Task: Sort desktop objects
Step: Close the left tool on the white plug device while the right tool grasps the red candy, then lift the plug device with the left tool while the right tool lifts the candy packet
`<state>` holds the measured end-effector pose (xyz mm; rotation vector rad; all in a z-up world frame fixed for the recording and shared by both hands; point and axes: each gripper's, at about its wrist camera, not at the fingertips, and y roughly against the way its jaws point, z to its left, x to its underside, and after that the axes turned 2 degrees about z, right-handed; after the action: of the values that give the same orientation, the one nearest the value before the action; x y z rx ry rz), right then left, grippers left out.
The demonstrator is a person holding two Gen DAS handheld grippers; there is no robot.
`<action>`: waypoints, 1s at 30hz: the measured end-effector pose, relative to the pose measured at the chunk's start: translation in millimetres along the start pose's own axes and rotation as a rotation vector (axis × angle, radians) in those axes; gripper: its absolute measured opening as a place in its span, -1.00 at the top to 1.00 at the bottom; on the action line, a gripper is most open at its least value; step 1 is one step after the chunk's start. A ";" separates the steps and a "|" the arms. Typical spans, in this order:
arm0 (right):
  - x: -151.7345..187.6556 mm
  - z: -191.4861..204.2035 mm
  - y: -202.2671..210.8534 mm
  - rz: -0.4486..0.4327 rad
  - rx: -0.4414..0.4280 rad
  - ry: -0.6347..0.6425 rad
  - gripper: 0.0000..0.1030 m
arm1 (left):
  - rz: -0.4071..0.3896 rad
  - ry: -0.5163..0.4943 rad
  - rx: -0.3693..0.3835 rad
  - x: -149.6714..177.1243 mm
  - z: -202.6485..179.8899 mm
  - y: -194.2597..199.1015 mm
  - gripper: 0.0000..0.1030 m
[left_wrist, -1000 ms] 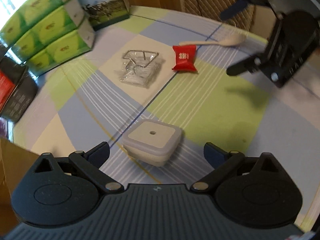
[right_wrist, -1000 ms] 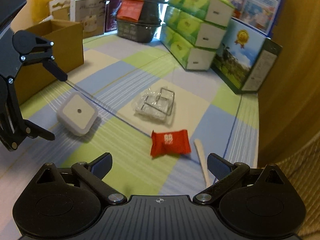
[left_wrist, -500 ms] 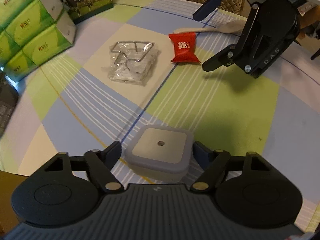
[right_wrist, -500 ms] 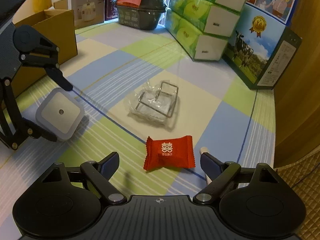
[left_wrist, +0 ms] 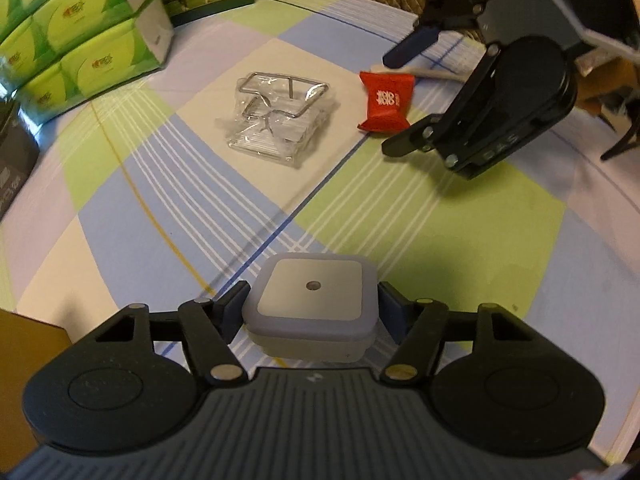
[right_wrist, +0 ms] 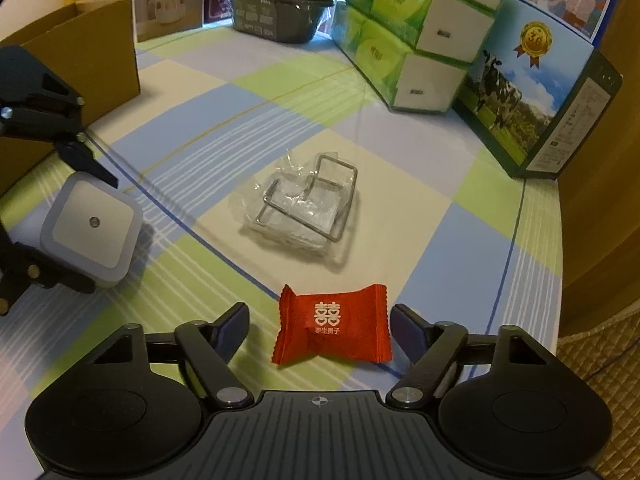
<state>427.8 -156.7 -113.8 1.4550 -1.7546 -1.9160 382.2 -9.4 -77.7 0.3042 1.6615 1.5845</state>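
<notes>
Clear plastic wrapping around the wire rack [right_wrist: 306, 204] blurs its outline, so its exact shape is hard to read; it lies mid-desk on a cream square of the checked cloth [left_wrist: 432, 248]. Behind the right tool [left_wrist: 394, 104] in the left wrist view, a pale stick-like thing [left_wrist: 430, 73] is mostly hidden, and I cannot tell what it is. The cardboard box [right_wrist: 86, 52] at the left and the green tissue packs [right_wrist: 404, 28] at the back are cut off by the frame edges.

The left tool [left_wrist: 313, 312] has its two fingers pressed against opposite sides of the square grey night light [left_wrist: 314, 294], pinching it; from the right wrist view the light [right_wrist: 92, 226] appears tilted between those fingers, and whether its base touches the desk cannot be told.

The right tool [right_wrist: 320, 330] is spread wide, its fingers on either side of the red candy packet [right_wrist: 332, 326] and apart from it. The packet lies flat on the desk, just in front of the wire rack, with white characters facing up. The milk carton box [right_wrist: 532, 96] stands at the far right, against the tissue packs.
</notes>
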 end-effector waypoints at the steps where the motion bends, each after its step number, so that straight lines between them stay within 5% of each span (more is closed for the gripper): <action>1: -0.9 -0.6 -1.5 0.003 0.002 -0.004 -0.36 | -0.001 0.009 0.004 -0.6 0.5 0.3 -0.22; 11: 1.8 -2.9 -6.9 0.038 0.025 -0.053 0.46 | -0.016 0.038 -0.006 0.3 1.6 0.1 -0.21; 30: 30.2 56.7 71.2 0.007 -0.003 -0.156 0.69 | -0.067 0.172 -0.013 23.2 -30.6 44.5 -0.21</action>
<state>338.2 -160.0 -79.7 1.3291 -1.8174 -2.0789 331.1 -8.1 -48.8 0.1062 1.7713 1.6076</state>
